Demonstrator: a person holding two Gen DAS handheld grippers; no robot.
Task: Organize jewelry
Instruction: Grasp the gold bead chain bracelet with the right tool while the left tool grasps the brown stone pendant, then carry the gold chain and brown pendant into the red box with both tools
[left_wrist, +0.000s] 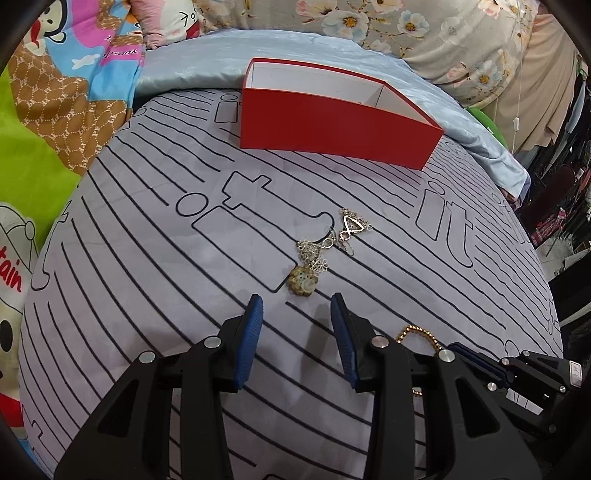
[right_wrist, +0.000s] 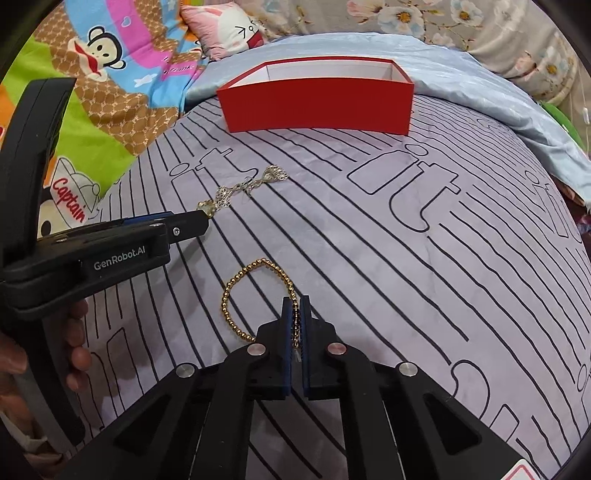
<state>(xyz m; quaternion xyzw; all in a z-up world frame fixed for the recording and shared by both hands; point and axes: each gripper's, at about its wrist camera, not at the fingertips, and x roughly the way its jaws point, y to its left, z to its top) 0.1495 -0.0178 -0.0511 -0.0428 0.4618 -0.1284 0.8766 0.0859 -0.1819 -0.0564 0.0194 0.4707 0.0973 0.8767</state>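
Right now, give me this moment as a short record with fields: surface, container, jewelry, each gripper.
surface: striped grey cloth over a bed
container: red box, open top, no jewelry seen inside
loose jewelry: silver earrings in a cluster, lying on the cloth
left gripper: open, just short of the earrings, holding nothing
right gripper: shut on the gold bead bracelet, which lies on the cloth

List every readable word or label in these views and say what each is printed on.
"GenRobot.AI": side of the left tool.
"Captain": cap printed on the cartoon quilt.
"it": outlined letters on the grey striped bedsheet.
"frank": pink band of the quilt, partly cut off.
White sticker on the right tool: too small to read.
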